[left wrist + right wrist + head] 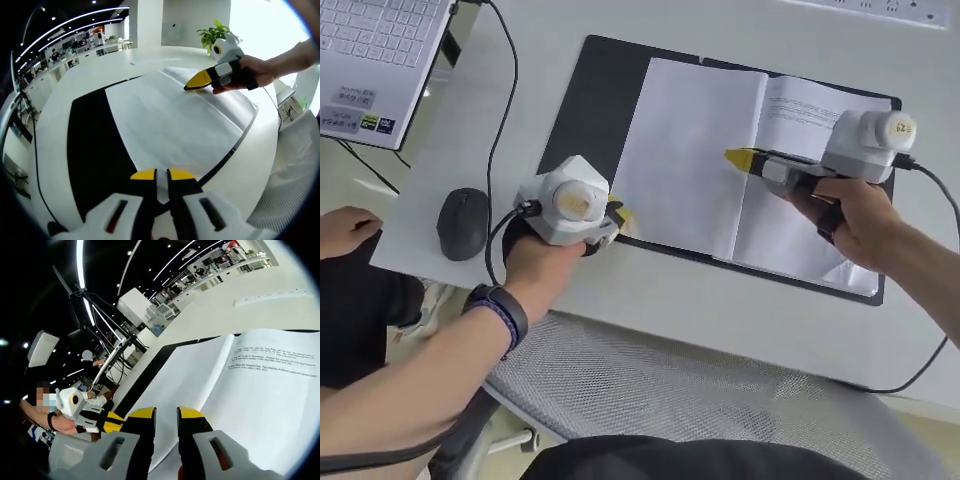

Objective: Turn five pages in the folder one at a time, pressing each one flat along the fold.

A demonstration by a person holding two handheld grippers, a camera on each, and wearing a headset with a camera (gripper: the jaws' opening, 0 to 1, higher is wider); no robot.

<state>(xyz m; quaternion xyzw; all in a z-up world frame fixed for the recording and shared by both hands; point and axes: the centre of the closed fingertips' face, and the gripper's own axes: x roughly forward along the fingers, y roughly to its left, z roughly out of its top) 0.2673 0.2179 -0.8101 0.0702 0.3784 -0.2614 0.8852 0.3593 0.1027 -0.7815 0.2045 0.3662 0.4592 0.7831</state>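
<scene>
Closed, empty right tongs (731,157) appeared to press the page (685,150) at the folder's (585,100) fold; closed left tongs (619,216) hovered nearby; next, another page likely needs lifting

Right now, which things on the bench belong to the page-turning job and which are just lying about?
In the job: folder, pages, left gripper, right gripper.
Lying about: laptop, mouse, cable, power strip.

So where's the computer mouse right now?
In the head view, the black computer mouse sits on the white table left of the folder, right beside the left gripper and below the laptop.
</scene>
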